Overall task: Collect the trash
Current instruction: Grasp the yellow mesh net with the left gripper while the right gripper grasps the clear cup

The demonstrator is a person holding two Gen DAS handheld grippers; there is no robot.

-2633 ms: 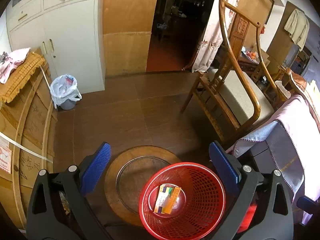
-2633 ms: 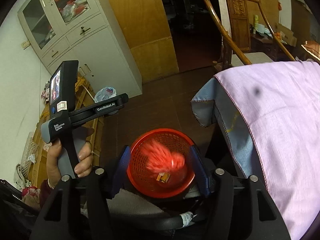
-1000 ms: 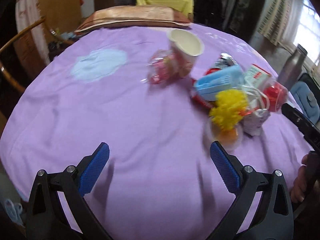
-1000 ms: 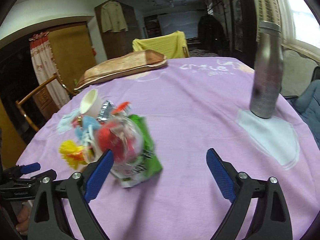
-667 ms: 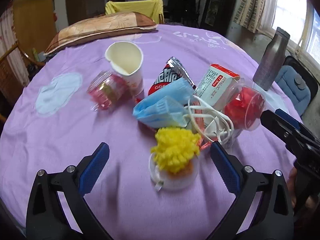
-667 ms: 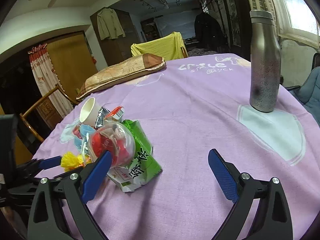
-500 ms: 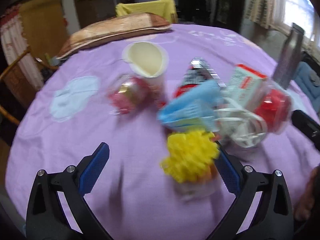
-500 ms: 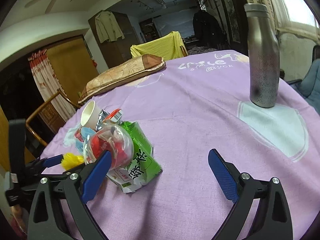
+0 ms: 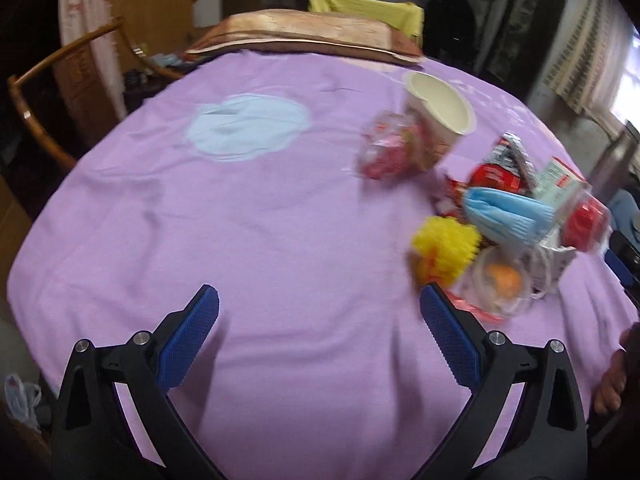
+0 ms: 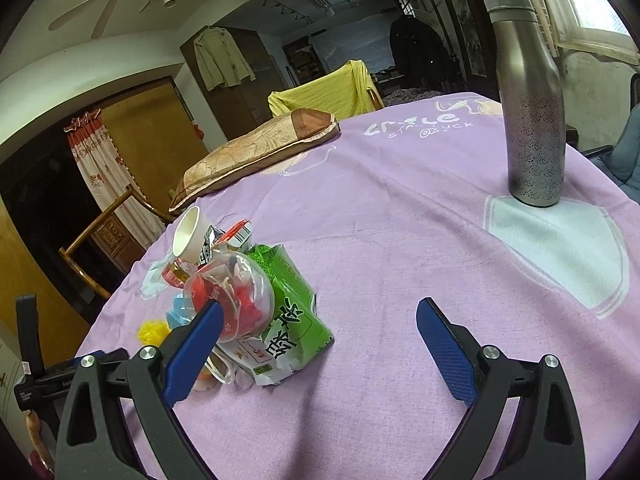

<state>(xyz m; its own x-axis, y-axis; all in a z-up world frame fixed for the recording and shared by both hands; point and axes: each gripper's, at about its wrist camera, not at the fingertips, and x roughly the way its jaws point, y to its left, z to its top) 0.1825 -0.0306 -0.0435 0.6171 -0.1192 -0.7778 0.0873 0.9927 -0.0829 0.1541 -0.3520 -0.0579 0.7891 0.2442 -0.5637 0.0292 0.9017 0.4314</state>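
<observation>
A pile of trash lies on the purple tablecloth [image 9: 260, 240]. In the left wrist view it is at the right: a paper cup [image 9: 438, 104], a clear pack with red sweets [image 9: 384, 152], a blue face mask [image 9: 508, 216], a yellow pompom [image 9: 446, 248], a clear cup with orange inside [image 9: 500, 280]. My left gripper [image 9: 318, 336] is open and empty, left of the pile. In the right wrist view a green packet [image 10: 292, 316] and a clear dome with red contents [image 10: 236, 292] front the pile. My right gripper [image 10: 316, 344] is open and empty; its left finger [image 10: 192, 348] is beside the dome.
A steel bottle [image 10: 530, 100] stands at the table's far right. A brown pillow [image 10: 256, 148] lies at the far edge. A wooden chair [image 9: 60, 92] stands left of the table. The left gripper's body [image 10: 52, 372] shows at the right wrist view's lower left.
Both grippers have come up from the red basket on the floor to the table. The left wrist view has just swung left, so the pile now sits at its right.
</observation>
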